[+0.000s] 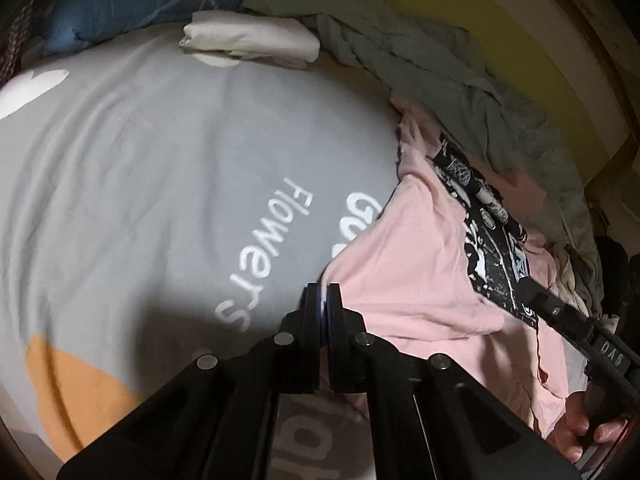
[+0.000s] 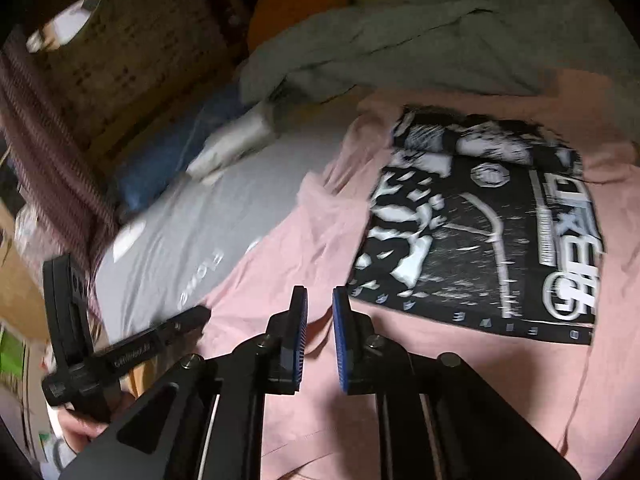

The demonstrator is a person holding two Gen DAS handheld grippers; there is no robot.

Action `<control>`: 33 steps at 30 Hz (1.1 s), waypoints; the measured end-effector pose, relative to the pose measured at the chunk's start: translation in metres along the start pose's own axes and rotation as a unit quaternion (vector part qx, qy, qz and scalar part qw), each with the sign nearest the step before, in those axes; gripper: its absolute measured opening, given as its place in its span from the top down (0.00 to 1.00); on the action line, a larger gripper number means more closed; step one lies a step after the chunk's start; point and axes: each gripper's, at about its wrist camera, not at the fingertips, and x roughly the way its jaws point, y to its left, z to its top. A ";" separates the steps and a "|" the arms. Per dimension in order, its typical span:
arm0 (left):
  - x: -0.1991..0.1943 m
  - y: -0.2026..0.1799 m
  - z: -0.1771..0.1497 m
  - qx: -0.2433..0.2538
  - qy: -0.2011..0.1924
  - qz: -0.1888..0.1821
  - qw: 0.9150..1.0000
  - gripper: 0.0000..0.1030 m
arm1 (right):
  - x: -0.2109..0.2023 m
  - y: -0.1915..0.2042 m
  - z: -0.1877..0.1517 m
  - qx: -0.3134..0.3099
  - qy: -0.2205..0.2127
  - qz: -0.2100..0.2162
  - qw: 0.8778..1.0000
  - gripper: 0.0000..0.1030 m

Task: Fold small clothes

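Pink, with a black-and-white print facing up, the T-shirt (image 2: 328, 240) lies spread on the grey bedsheet (image 1: 160, 160). The left tongs (image 1: 323, 300) are closed at its edge, gripping nothing visible; the right tongs (image 2: 320, 312) hover slightly parted, empty. Best to pinch matching corners first.

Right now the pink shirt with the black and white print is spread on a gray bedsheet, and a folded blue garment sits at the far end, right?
Not quite: the folded garment is white, as the left wrist view shows. The pink shirt does lie spread on the gray bedsheet.
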 end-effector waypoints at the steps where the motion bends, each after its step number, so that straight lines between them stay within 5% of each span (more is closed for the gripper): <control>1: 0.000 -0.002 -0.001 0.008 0.001 0.004 1.000 0.98 | 0.008 0.005 -0.003 -0.015 0.024 -0.009 1.000 0.88; 4: -0.002 -0.011 -0.005 0.044 -0.005 0.031 0.999 0.97 | 0.019 0.012 -0.017 -0.028 0.038 -0.021 0.999 0.88; 8: 0.001 -0.018 -0.006 0.077 -0.015 0.056 0.995 0.95 | 0.006 0.014 -0.025 -0.005 -0.008 -0.001 1.000 0.88; 26: 0.004 -0.007 -0.003 0.062 -0.012 0.060 0.996 0.90 | -0.012 0.026 -0.027 -0.034 -0.023 0.021 0.999 0.70; 29: 0.005 -0.005 -0.003 0.051 -0.009 0.057 0.997 0.90 | -0.006 0.026 -0.027 -0.043 -0.004 0.051 0.998 0.69; 33: 0.005 -0.005 -0.003 0.051 -0.010 0.056 0.997 0.90 | 0.023 0.017 -0.022 -0.004 0.041 0.012 0.999 0.70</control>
